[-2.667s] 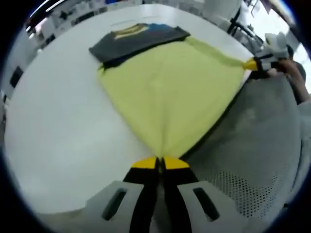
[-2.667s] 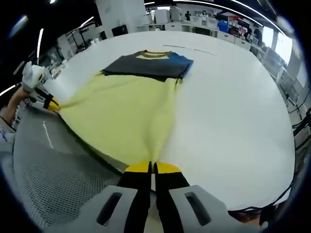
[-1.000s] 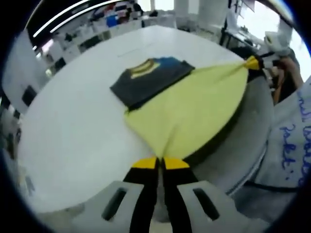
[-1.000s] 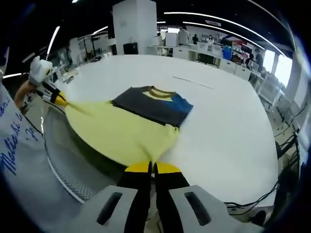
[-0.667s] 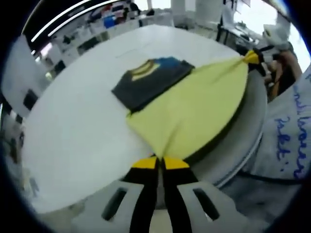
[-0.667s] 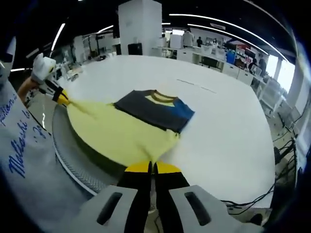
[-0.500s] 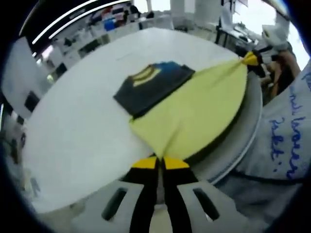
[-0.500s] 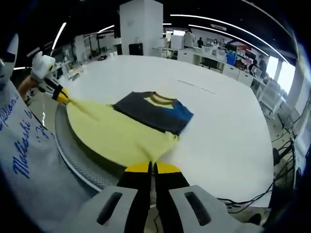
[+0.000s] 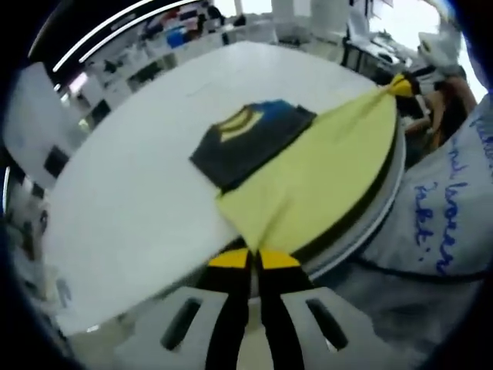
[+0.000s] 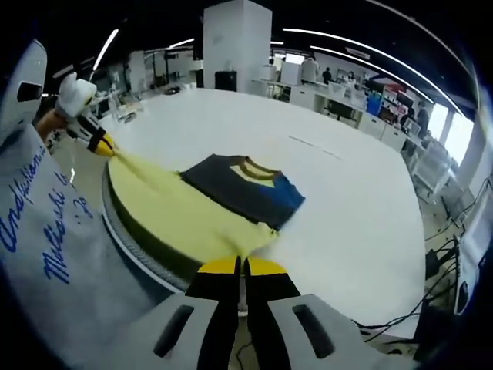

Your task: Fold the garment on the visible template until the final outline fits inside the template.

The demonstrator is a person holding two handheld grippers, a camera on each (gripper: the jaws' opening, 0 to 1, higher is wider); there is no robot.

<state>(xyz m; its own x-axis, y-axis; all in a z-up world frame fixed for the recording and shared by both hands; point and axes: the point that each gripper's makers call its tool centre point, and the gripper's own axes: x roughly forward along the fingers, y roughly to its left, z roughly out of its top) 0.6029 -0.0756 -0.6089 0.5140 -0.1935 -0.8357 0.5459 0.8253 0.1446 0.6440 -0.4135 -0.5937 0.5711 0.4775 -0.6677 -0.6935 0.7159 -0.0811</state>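
Observation:
A garment lies on a white round table (image 9: pixel 139 169) (image 10: pixel 362 200): its far part is folded, dark grey with a blue patch and a yellow collar (image 9: pixel 250 135) (image 10: pixel 243 185). Its yellow lower part (image 9: pixel 316 181) (image 10: pixel 181 212) is lifted off the near table edge and stretched taut between both grippers. My left gripper (image 9: pixel 254 258) is shut on one yellow corner. My right gripper (image 10: pixel 240 266) is shut on the other corner. Each gripper also appears far off in the other's view, the right gripper (image 9: pixel 400 85) and the left gripper (image 10: pixel 100 142), both pinching the fabric.
The person's grey shirt with blue writing (image 9: pixel 443 216) (image 10: pixel 46 239) is close to the table's near edge. Desks, a white pillar (image 10: pixel 239 46) and office clutter stand beyond the table's far side. Cables (image 10: pixel 431 262) hang at the right edge.
Both grippers have lifted and drawn back toward the person, raising the yellow part off the table. The fabric stays taut and the folded dark part has not moved.

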